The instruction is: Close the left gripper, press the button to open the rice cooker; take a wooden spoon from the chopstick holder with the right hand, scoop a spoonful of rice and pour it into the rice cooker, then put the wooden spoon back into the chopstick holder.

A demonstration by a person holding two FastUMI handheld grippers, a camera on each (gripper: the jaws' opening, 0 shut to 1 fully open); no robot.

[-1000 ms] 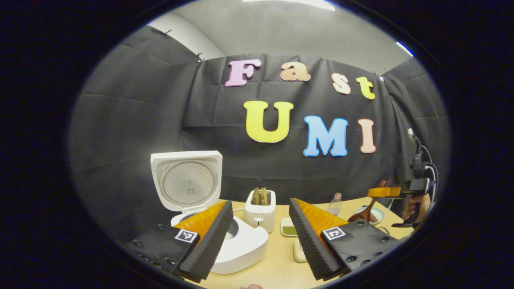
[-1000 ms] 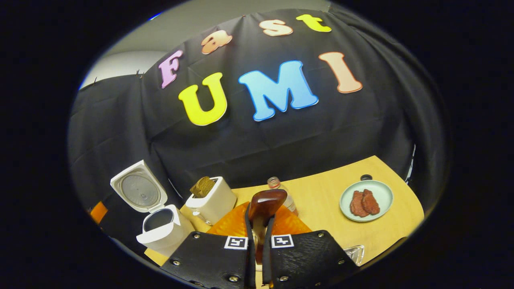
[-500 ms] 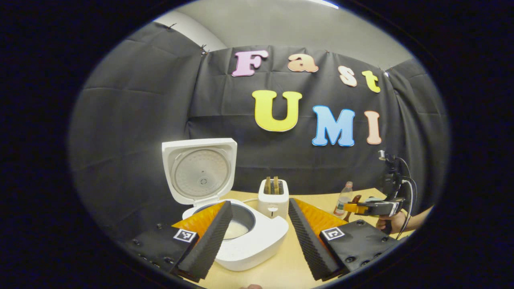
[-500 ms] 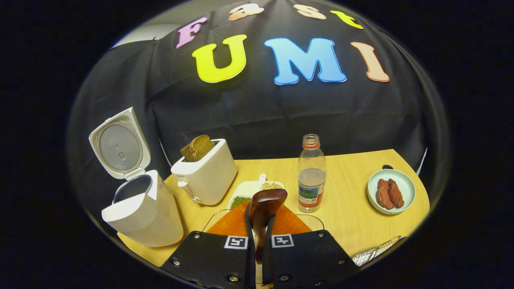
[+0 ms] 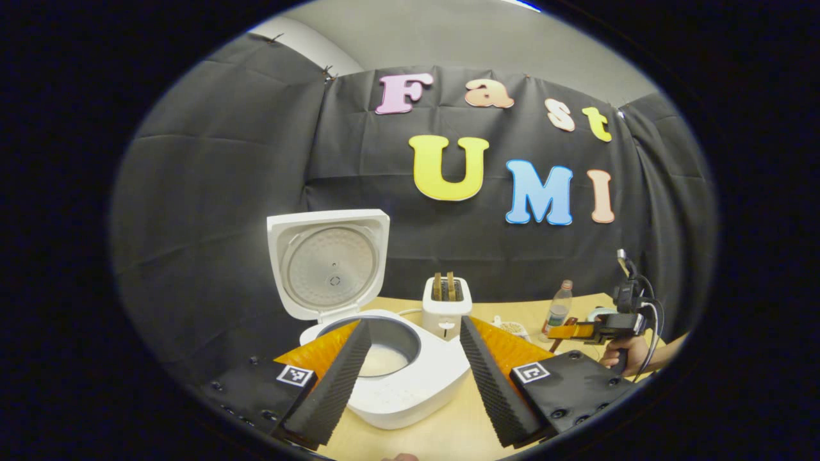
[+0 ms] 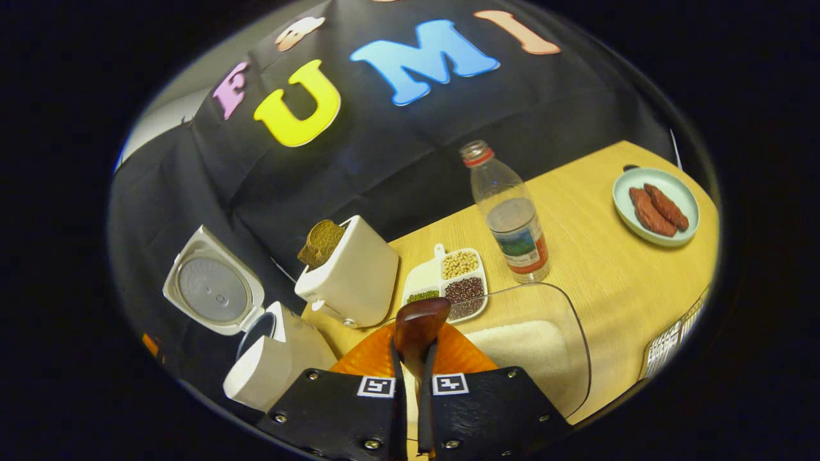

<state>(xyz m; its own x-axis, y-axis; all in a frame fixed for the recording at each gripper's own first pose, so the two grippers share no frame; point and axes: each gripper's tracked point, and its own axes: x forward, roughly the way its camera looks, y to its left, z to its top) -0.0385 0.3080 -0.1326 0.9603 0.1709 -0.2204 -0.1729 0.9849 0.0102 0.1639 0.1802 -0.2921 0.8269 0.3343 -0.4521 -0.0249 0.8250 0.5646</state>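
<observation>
right tool (image 6: pixel 410 371) has tipped downward, clamped on wooden spoon (image 6: pixel 419 323), bowl pointing forward.

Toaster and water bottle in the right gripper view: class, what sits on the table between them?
In the right gripper view, a white divided dish of beans lies between the toaster and the water bottle.

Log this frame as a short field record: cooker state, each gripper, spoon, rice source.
rice cooker: lid up, white contents in pot
left gripper: open, holding nothing, hovering at cooker
right gripper: shut on wooden spoon
wooden spoon: bowl pointing forward, above clear rice container
clear rice container: holds white rice
toaster: bread in slot
</observation>
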